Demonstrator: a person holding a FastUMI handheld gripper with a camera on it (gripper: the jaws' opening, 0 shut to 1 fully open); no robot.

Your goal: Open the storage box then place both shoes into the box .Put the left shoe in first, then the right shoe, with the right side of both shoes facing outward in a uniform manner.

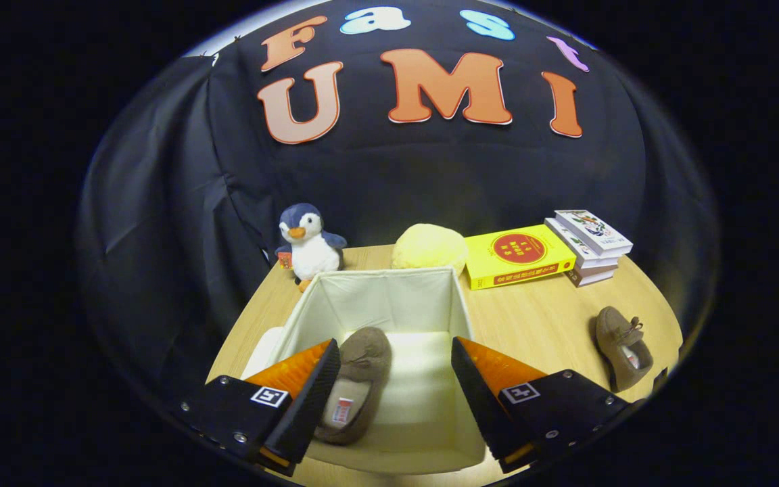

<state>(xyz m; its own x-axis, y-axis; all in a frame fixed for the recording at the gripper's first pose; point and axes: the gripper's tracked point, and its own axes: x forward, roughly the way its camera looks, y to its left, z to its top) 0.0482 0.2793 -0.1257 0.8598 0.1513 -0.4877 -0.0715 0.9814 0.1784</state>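
A cream fabric storage box point(389, 284) stands open on the wooden table, directly below my fingers. One brown slipper point(357, 385) lies inside it along the left wall, toe pointing away, its lined opening near me. My gripper point(393, 379) hovers over the box, open wide, with the slipper just inside the left finger point(305, 392) and nothing pressed between the two. The second brown slipper point(623, 348) lies on the table to the right of the box, beyond the right finger point(491, 399).
A plush penguin point(310, 247) stands behind the box's far left corner. A yellow round cushion point(429, 247) sits behind the box. To its right lie a yellow book point(518, 257) and a stack of books point(589, 245). The box lid point(262, 352) lies left of the box.
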